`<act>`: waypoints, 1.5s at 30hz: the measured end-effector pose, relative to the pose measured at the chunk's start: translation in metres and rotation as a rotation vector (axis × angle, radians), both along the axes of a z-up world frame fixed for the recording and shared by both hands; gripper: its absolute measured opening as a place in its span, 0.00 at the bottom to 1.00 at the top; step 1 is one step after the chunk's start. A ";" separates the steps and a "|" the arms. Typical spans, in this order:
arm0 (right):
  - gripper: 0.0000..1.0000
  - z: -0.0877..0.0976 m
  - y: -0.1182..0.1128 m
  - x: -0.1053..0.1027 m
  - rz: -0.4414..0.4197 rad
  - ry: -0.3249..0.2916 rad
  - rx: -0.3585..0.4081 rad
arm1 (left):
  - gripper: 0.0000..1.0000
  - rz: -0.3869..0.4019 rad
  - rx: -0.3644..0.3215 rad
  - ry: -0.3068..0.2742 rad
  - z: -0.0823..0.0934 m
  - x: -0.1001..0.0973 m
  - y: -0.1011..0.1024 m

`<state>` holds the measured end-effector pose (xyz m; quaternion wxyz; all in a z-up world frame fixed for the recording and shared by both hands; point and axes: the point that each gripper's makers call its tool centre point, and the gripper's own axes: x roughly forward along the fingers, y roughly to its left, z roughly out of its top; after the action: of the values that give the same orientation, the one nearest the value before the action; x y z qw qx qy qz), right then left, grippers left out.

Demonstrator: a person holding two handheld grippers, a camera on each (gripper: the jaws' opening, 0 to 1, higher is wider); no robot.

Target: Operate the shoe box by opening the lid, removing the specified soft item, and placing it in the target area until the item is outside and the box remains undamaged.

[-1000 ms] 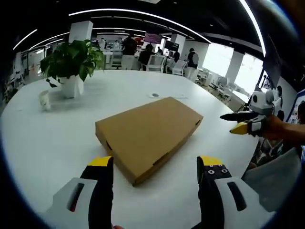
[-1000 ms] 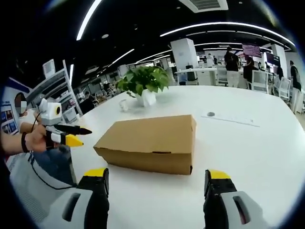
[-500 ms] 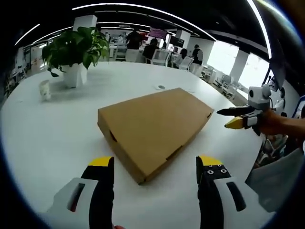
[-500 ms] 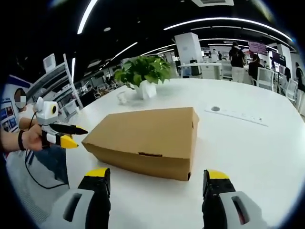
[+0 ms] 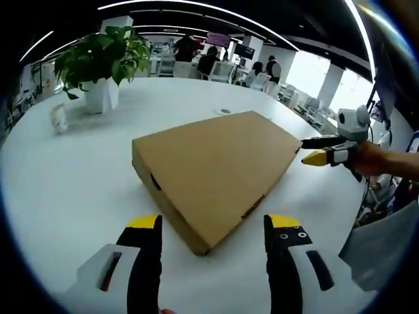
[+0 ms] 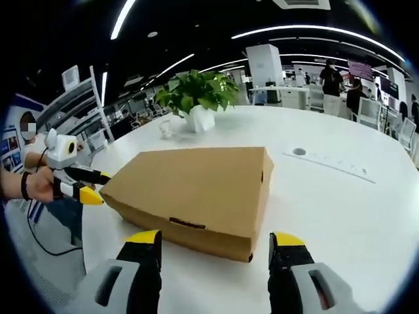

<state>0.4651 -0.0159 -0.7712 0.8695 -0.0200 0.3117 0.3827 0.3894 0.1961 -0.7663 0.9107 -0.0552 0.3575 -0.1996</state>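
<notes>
Plain tan shoe box (image 5: 213,171), white table (image 5: 59,190), yellow-tipped black tongs (image 5: 211,226), green plant (image 5: 105,55) in white pot (image 5: 99,98)

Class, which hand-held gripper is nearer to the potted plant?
Left. The left hand-held gripper is at the box end facing the plant; the right hand-held gripper is at the far end.

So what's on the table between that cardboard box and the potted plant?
Nothing: in the left gripper view only bare white table runs from the shoe box to the potted plant; a small cup stands off beside the plant.
</notes>
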 end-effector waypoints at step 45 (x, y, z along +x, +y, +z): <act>0.43 -0.002 0.004 -0.057 -0.100 -0.029 -0.017 | 0.54 -0.148 0.062 0.010 -0.007 -0.025 0.013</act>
<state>0.4086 -0.0114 -0.7731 0.8917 -0.0174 0.3030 0.3359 0.3645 0.2092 -0.7733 0.8929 -0.0014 0.3714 -0.2547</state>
